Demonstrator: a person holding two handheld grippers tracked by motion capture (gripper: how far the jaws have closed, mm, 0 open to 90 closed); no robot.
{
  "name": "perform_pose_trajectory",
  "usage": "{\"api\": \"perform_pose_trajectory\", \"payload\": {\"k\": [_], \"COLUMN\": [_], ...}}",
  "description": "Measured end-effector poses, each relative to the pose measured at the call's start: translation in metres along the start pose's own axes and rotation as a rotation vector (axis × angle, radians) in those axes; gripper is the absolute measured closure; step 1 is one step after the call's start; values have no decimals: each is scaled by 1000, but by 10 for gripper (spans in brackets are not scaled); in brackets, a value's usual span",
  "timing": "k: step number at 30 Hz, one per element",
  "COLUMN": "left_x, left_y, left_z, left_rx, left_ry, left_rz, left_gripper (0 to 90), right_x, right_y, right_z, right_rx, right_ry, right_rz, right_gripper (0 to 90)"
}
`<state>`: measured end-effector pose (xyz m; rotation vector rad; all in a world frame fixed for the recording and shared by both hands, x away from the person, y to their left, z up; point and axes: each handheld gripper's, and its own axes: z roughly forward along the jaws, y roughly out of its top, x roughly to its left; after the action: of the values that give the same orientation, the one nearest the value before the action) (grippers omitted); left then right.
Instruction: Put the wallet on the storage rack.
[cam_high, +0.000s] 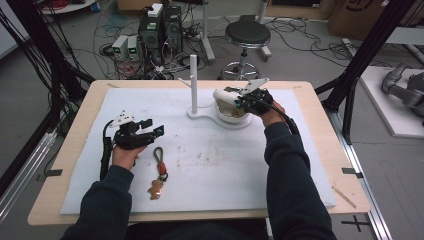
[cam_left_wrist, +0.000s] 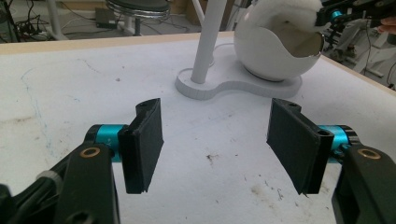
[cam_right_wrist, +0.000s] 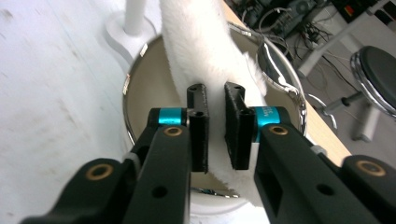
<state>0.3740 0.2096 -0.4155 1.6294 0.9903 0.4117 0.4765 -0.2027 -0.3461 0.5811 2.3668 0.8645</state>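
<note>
Right gripper (cam_right_wrist: 215, 128) over bowl (cam_right_wrist: 135, 100) (clamping white cloth (cam_right_wrist: 198, 42))

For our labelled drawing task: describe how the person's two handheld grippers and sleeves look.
Left gripper and right gripper: black frames, flat black jaw pads on turquoise collars, brass-coloured pivot pins, grey triangular top plates, black trailing cables. Both arms wear dark navy long sleeves.

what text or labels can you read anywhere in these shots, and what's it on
No text reads clearly.
White print on the cyan sleeve of the right gripper: too small and blurred to read.
Large dark marks on the cardboard box at the top right of the high view: cut off, unreadable.
Nothing written on the white bowl, keychain or left gripper.
</note>
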Motion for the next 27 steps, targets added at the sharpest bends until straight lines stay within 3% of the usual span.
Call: {"api": "perform_pose_trajectory", "payload": {"k": [3,5,9,10,11,13,18,20,21,27], "left_x": [2,2,4,5,5,5,4,3,3,0], "left_y": [0,0,3,3,4,5,7,7,6,6], "left_z": [0,-1,-6,-8,-8,-10,-12,-13,-13,-16], "left_rx": [-1,-9,-45,-60,-69,-73,-75,-67,-67,-65], "left_ry": [0,0,-8,-5,-3,7,19,24,21,19], "left_rz": [-7,-4,-5,-4,-4,12,47,68,77,100], "left_gripper": [358,358,356,321,321,278,241,238,238,231], "right_x": [-3,-6,-9,-9,-9,-6,-4,0,0,13], "right_y": [0,-2,-6,-12,-12,-19,-52,-76,-76,-115], "right_z": [-12,-24,-37,-47,-47,-55,-70,-75,-75,-85], "right_rx": [-74,-90,-113,-140,-140,-152,-194,-197,-197,-192], "right_ry": [-1,-35,-54,-79,-79,-125,-136,-135,-135,-140], "right_rz": [67,73,120,127,127,130,212,265,265,331], "right_gripper": [644,556,448,416,416,381,335,310,310,282]}}
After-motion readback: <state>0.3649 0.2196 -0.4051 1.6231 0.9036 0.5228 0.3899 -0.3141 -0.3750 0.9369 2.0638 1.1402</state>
